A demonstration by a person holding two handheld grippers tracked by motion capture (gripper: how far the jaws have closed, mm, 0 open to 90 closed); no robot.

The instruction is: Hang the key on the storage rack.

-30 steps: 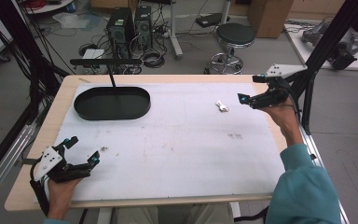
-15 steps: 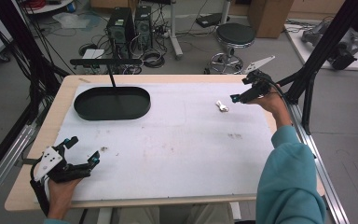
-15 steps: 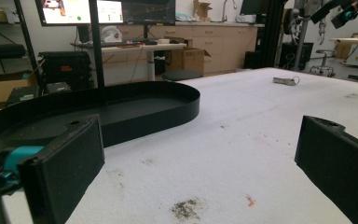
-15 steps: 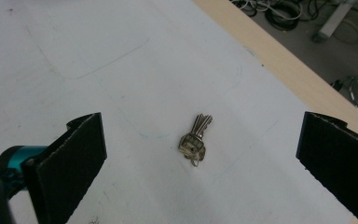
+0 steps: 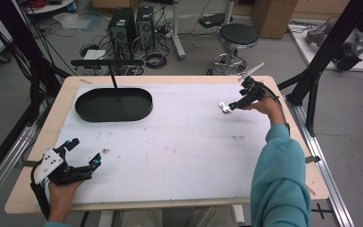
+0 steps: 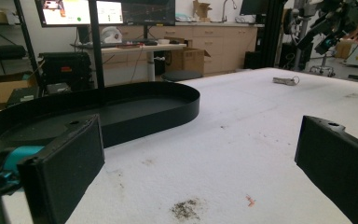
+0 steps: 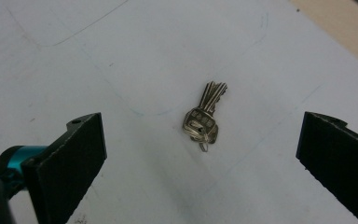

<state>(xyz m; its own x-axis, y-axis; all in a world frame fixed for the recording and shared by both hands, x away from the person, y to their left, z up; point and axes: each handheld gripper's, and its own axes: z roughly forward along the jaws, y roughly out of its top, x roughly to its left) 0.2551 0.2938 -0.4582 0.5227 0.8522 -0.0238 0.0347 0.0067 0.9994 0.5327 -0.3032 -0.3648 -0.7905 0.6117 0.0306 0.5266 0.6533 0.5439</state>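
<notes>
Hovering over the keys [image 7: 204,119], the right gripper [image 5: 233,105] has its jaws spread wide and holds nothing. In the right gripper view the keys lie flat on the white mat [image 7: 121,70], between the two black jaws and a little beyond them, apart from both. The blades point away from the camera and the small ring is on the near side. I think the gripper is held this way, tilted down and open, so that the jaws can come down on both sides of the bunch and close on it. The bunch is thin and lies flat, so probably the jaws must go very low, almost to the mat, to catch it.

In the high view the keys [image 5: 224,107] are on the far right part of the table [image 5: 283,189], just beside the tips of the right gripper and well apart from the black tray [image 5: 82,111], which stands at the far left. The tray is empty, and it may be the place where the keys should go, but this is only my guess.

The left gripper [image 5: 82,163] rests at the near left corner, also open and empty. In the left gripper view its jaws look along the mat toward the tray [image 6: 186,109], with the keys [image 6: 285,80] small and far behind. It seems to wait there, out of the way of the right arm.
</notes>
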